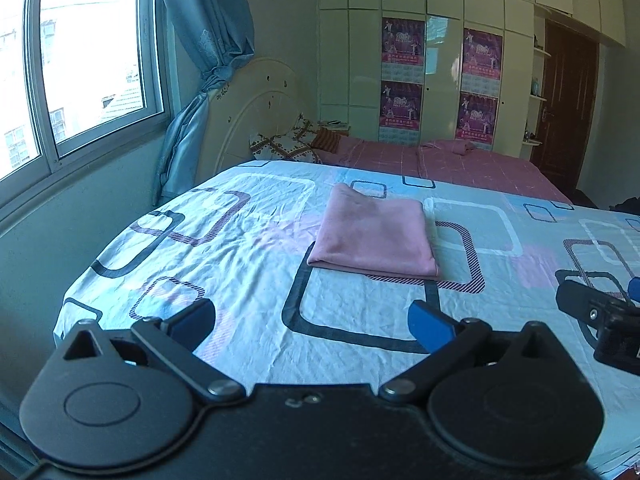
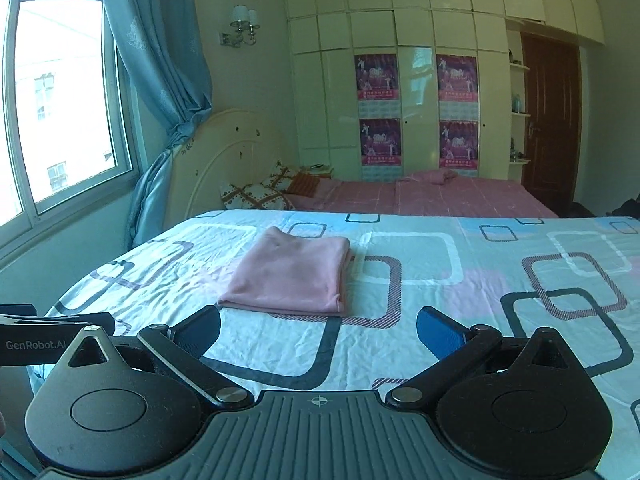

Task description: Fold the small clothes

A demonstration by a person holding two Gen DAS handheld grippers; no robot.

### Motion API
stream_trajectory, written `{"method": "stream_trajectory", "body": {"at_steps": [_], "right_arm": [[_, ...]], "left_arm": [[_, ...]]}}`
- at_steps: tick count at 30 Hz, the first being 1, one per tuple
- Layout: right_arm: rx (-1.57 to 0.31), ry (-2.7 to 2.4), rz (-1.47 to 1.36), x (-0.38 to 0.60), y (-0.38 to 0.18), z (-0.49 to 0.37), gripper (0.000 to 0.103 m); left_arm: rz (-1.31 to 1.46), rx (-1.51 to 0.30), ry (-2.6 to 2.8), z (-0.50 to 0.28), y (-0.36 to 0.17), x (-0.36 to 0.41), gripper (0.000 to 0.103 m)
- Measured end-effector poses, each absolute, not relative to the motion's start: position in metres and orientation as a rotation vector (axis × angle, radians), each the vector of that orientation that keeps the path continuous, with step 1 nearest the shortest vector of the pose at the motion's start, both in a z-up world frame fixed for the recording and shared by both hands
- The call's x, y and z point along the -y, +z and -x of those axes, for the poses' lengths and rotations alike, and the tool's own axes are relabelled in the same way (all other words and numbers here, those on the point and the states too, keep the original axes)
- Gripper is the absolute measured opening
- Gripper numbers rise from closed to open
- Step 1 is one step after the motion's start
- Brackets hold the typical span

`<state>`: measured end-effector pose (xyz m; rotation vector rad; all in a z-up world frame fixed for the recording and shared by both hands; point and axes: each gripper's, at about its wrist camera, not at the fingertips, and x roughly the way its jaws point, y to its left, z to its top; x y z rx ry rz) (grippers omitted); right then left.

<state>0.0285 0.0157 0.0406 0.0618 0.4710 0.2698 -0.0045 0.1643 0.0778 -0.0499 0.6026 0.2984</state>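
A wide bed [image 1: 248, 240] fills the room in front of me, covered by a pale blue cotton sheet [image 2: 460, 280] printed with rounded squares in dark grey, white and striped maroon. The sheet is creased, most of all toward the window-side edge. Behind the far edge a second bed with a pink checked cover [image 1: 460, 164] runs along a wall of glossy cream wardrobe doors [image 2: 332, 92], four purple posters [image 1: 402, 42] stuck on them. A cream rounded headboard [image 2: 224, 148] stands in the far corner by the window, with patterned pillows [image 1: 284, 146] at its foot and a tied-back blue curtain [image 2: 160, 60] beside it. A dark brown door [image 2: 550, 120] closes the opposite side.

The small pink garment [image 1: 376, 232] lies folded into a neat flat rectangle on the blue sheet, toward the far edge and nearer the window side than the door side. Its folded layers show along the near edge and the door-side corner. Nothing touches it.

The left gripper [image 1: 312, 328] hovers over the near part of the sheet, its blue-padded fingers [image 1: 432, 330] spread wide with only bedding between them, well short of the garment. The right gripper [image 2: 318, 332] sits beside it, likewise released and empty, its pads [image 2: 438, 334] apart over the sheet.
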Motion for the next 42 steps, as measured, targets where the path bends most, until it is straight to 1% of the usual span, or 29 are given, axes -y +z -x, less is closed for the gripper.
{"method": "stream_trajectory", "body": {"at_steps": [42], "right_arm": [[-0.483,0.271,-0.055,-0.006,0.038,-0.031,0.103]], "left_arm": [[0.045,-0.619,0.299,0.000,0.075,-0.157,0.102]]}}
